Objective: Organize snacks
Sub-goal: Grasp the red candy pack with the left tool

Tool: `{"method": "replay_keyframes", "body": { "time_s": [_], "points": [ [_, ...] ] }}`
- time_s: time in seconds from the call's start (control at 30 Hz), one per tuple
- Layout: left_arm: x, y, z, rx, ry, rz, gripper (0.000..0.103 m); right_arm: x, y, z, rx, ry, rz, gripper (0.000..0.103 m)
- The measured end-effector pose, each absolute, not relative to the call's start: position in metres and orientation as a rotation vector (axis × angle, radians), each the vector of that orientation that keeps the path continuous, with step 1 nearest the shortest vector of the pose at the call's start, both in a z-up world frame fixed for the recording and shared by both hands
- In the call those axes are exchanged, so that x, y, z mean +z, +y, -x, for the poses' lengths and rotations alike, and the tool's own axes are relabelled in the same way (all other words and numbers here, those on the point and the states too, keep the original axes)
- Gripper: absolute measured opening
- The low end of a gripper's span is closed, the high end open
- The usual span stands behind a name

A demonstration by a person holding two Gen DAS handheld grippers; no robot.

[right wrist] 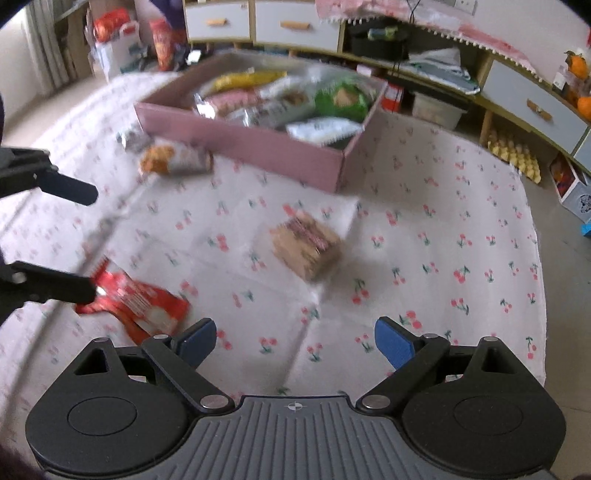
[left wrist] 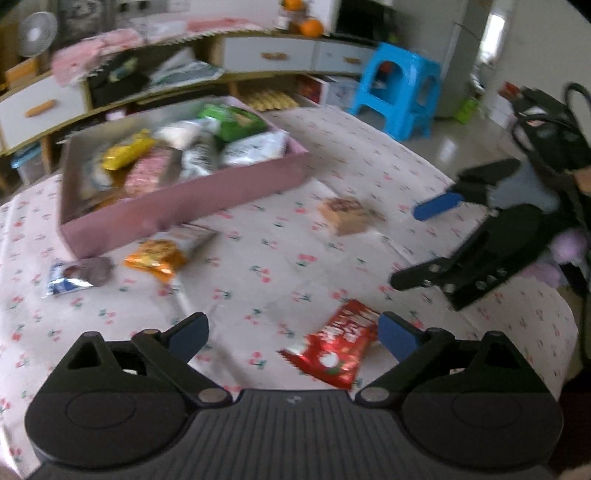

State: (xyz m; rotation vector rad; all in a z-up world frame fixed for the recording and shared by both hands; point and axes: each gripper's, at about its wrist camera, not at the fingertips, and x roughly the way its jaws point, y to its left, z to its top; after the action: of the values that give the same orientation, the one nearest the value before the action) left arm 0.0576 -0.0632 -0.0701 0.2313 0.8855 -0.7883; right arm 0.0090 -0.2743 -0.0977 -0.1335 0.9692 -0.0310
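A pink box (left wrist: 184, 206) (right wrist: 240, 147) with several snack packets in it stands at the far side of the cherry-print tablecloth (left wrist: 280, 266). Loose on the cloth lie a red packet (left wrist: 332, 347) (right wrist: 136, 302), a tan wafer pack (left wrist: 345, 214) (right wrist: 306, 247), an orange snack bag (left wrist: 159, 256) (right wrist: 173, 160) and a blue-silver packet (left wrist: 79, 275). My left gripper (left wrist: 293, 338) (right wrist: 83, 242) is open, with the red packet between its fingers, close to the right pad. My right gripper (right wrist: 295, 345) (left wrist: 424, 243) is open and empty, just short of the wafer pack.
Behind the table runs a low cabinet with white drawers (left wrist: 273, 55) (right wrist: 295, 26) and open shelves. A blue plastic stool (left wrist: 399, 92) stands on the floor past the table's far right corner. The cloth's right edge (right wrist: 539, 295) drops off to the tiled floor.
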Motion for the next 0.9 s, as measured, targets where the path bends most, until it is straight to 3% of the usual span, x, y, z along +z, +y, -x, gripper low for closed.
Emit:
{"method": "replay_keyframes", "body": {
  "time_s": [0.2, 0.47, 0.63, 0.9],
  "points": [
    [-0.083, -0.079, -0.061, -0.882, 0.953, -0.256, 0.074, -0.108, -0.285, -0.011, -0.038, 0.986, 0.114, 0.099],
    [-0.09, -0.09, -0.061, -0.906, 0.977, -0.304, 0.063, -0.114, -0.296, -0.011, -0.015, 0.95, 0.073, 0.103],
    [-0.089, -0.094, -0.061, -0.891, 0.978, -0.342, 0.038, -0.113, -0.295, -0.018, -0.02, 0.949, 0.077, 0.103],
    [-0.086, -0.085, -0.074, -0.696, 0.937, -0.346, 0.038, -0.111, -0.283, -0.028, -0.052, 0.879, 0.176, 0.103]
  ]
}}
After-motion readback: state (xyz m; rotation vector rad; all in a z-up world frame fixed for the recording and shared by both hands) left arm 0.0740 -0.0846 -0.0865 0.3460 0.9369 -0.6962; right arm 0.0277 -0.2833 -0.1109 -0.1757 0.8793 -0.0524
